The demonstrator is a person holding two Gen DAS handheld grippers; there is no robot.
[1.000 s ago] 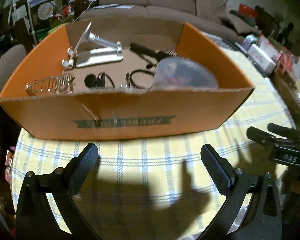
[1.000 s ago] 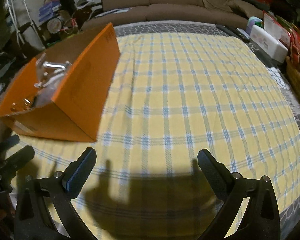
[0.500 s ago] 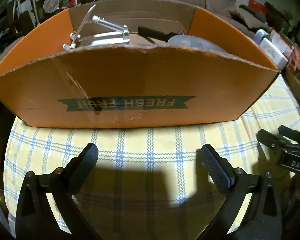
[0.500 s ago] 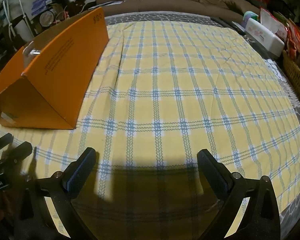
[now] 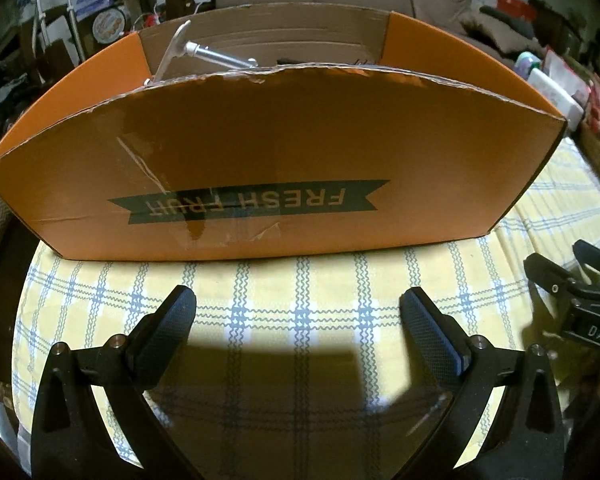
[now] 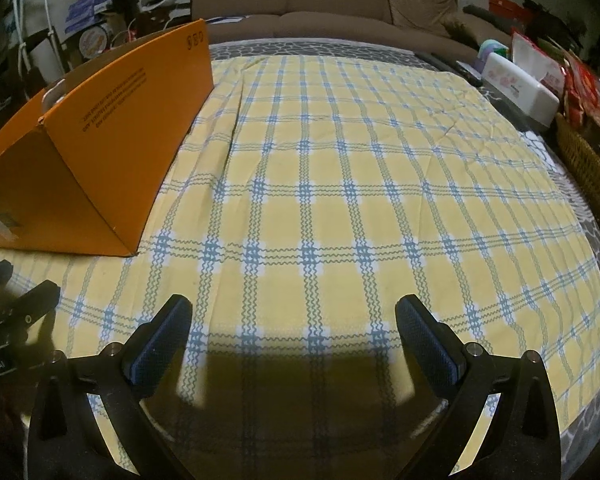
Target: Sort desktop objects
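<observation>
Left gripper [image 5: 298, 312], bottom centre of its view, is spread wide w/ nothing between the fingers; right gripper [image 6: 293, 320] likewise released & empty. Just beyond the left one stands the orange cardboard box marked FRESH FRUIT [image 5: 280, 152], filling mid-frame. A silver metal stand [image 5: 204, 54] pokes above its rim, upper left. The surface w/ yellow-blue checked cloth [image 6: 340, 200] shows no loose items, so sorting looks about finished.
</observation>
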